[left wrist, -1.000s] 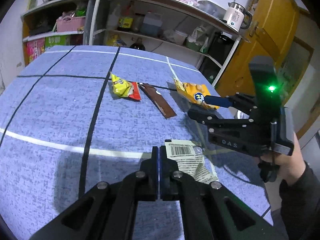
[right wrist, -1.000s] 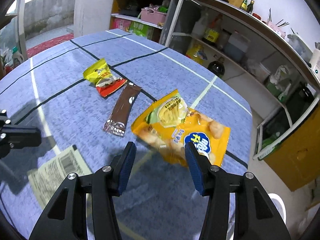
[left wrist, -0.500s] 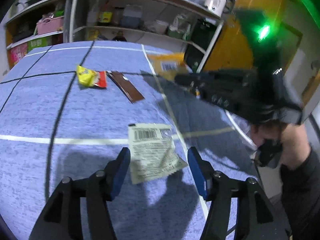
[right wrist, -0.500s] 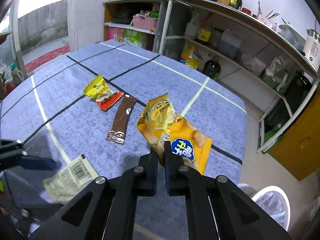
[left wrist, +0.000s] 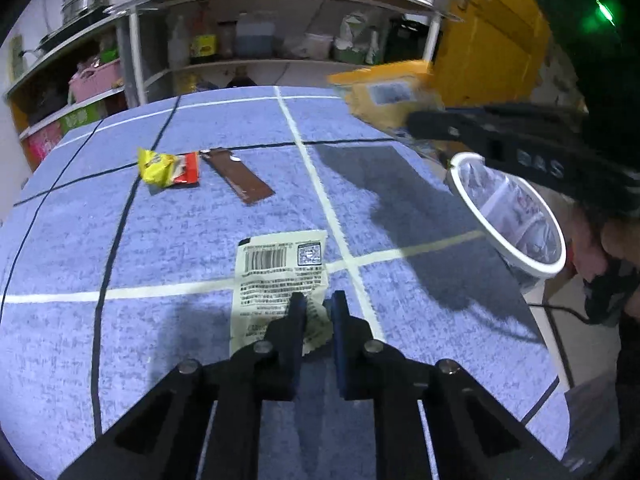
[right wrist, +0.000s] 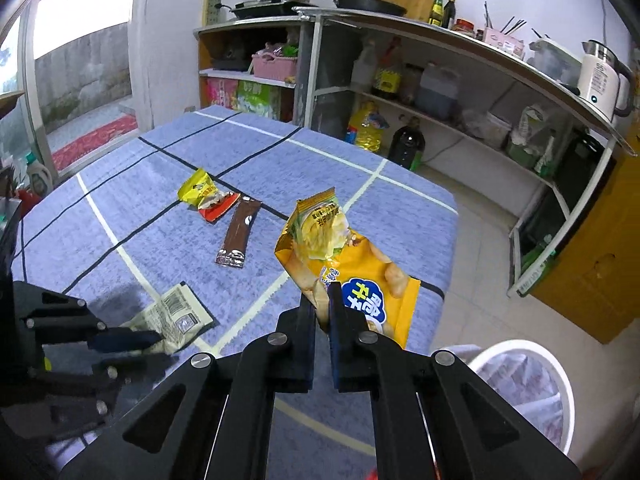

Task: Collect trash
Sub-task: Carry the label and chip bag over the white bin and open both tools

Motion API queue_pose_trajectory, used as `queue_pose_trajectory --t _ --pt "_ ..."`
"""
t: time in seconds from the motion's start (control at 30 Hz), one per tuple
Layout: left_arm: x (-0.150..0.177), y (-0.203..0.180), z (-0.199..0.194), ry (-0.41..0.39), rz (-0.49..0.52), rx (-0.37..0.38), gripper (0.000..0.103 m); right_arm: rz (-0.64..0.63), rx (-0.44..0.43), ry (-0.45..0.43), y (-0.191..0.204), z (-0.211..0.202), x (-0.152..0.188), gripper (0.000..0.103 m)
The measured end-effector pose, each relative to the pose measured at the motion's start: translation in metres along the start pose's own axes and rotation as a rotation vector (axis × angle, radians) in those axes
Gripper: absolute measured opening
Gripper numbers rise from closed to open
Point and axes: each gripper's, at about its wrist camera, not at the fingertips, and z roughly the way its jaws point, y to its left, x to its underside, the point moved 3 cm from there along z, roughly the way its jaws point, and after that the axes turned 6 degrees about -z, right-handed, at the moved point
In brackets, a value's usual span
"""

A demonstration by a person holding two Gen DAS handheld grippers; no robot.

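Left gripper [left wrist: 318, 312] fingers have just been closing on the label [left wrist: 280, 280], lower center on the counter [left wrist: 160, 240]; thin corner bite, may slip. Right gripper [right wrist: 322, 312] clamps chip bag [right wrist: 344, 268] mid-frame, lifted; it could snag the bin [right wrist: 532, 392] rim lower right.

Left tool [left wrist: 318, 312]: matte black plastic, angular linkage arms with cut-out windows, silver round screw heads at the pivots, and dark blue pads lining the inner faces of its two flat fingers [left wrist: 297, 320]. Right tool [right wrist: 322, 312]: the same build, black arms, silver pivot screws, blue-faced fingers [right wrist: 335, 308]. Seen from the left camera, its side carries pale raised lettering, a green light glows above, and a thin black cable trails from the handle. A dark sleeve [left wrist: 628, 368] covers the person's wrist.
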Motion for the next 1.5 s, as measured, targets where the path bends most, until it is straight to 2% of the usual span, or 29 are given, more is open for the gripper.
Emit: queue_pose_trajectory --t 0.37,0.6,0.83,1.07,1.5 --pt "-0.014 0.003 -0.026 -0.092 -0.029 0.063 0.007 0.022 0.014 -0.041 -0.008 -0.02 0.001 0.006" --pt "-0.031 -0.016 -0.033 -0.135 -0.049 0.137 0.007 0.054 0.054 -0.045 -0.025 -0.04 0.016 0.006" --pt "-0.045 -0.06 -0.024 -0.128 -0.01 0.214 0.007 0.119 0.124 -0.029 -0.059 -0.066 0.048 0.006" --pt "-0.052 -0.109 -0.002 -0.088 0.054 0.257 0.007 0.216 0.196 0.014 -0.103 -0.089 0.098 0.006" --pt "-0.068 -0.202 0.044 -0.025 0.157 0.328 0.007 0.355 0.219 0.112 -0.157 -0.081 0.16 0.006"
